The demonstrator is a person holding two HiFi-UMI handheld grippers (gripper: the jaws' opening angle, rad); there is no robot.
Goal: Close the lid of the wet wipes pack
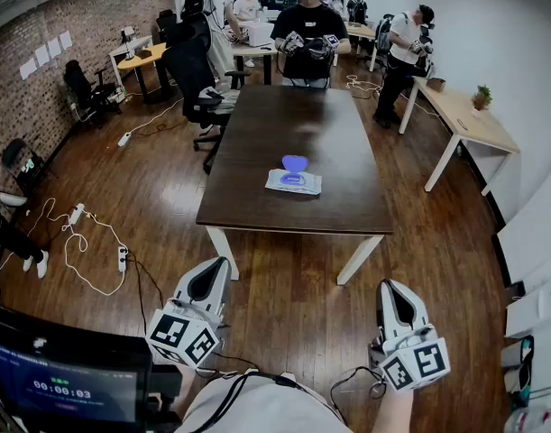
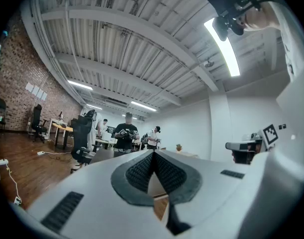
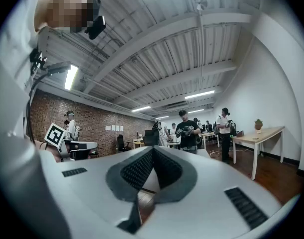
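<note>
White wipes pack (image 1: pixel 293 181), one; claws (image 1: pixel 218 266) (image 1: pixel 389 287), two

Left gripper (image 1: pixel 217 265) and right gripper (image 1: pixel 389 287): pale grey-white wedge shells, dark ribbed pads (image 2: pixel 142 171) inside (black vent slots (image 2: pixel 62 210) on the sides). Black-and-white marker cube (image 1: pixel 183 336) on each. Bottom centre: light shirt (image 1: pixel 266 411), black cables (image 1: pixel 232 393) across it.

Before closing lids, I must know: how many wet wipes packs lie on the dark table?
1. The wet wipes pack lies near the middle of the dark table, blue lid open. Whole tabletop shows; none hidden.
</note>
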